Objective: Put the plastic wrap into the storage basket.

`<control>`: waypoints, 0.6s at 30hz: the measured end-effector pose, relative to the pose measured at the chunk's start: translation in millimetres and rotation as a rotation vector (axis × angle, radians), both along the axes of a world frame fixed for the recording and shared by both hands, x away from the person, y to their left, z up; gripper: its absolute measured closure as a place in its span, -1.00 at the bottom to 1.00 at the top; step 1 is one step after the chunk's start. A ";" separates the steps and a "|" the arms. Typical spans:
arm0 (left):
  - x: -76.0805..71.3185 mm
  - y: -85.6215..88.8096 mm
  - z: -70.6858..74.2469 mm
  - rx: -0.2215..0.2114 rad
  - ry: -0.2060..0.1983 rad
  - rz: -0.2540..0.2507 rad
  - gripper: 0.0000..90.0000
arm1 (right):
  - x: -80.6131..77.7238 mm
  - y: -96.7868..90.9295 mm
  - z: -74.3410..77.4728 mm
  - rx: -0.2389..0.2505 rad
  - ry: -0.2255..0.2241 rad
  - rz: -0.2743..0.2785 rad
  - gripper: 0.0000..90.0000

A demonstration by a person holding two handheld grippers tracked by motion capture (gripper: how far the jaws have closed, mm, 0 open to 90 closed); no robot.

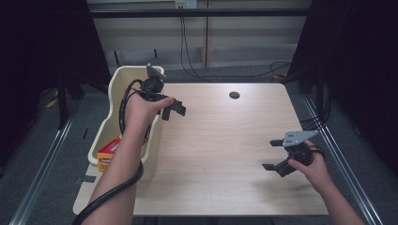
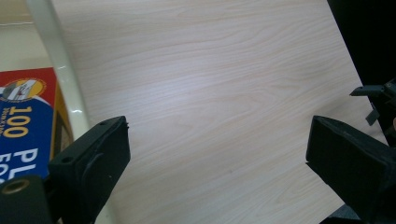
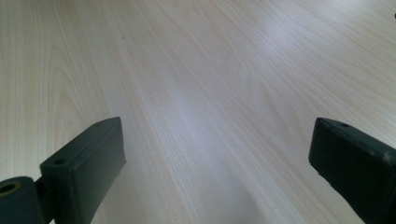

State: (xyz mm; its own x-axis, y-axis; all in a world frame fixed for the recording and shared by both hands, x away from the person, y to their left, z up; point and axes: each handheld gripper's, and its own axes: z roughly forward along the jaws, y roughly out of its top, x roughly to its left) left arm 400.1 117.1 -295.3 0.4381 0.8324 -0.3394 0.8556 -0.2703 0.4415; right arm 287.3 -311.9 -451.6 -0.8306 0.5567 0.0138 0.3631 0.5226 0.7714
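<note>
The left gripper, jaws apart and empty, hovers at the table's ten o'clock beside the cream bin holding the box, while the right gripper, also wide and empty, sits at four o'clock.

The rectangular light-wood laminate table has a round dark cable hole near its far edge. A cream plastic bin rests on the table's left edge, holding a red-and-blue cardboard box.
</note>
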 end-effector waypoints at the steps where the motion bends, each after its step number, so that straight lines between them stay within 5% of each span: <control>1: 0.0 0.0 0.0 0.000 0.000 0.000 -0.86 | 0.0 0.1 -0.1 0.001 -0.001 0.002 -0.93; 18: -1.4 -26.5 -25.1 -0.035 0.003 -0.083 -0.90 | 0.3 -0.1 -1.3 -0.004 0.000 0.000 -0.93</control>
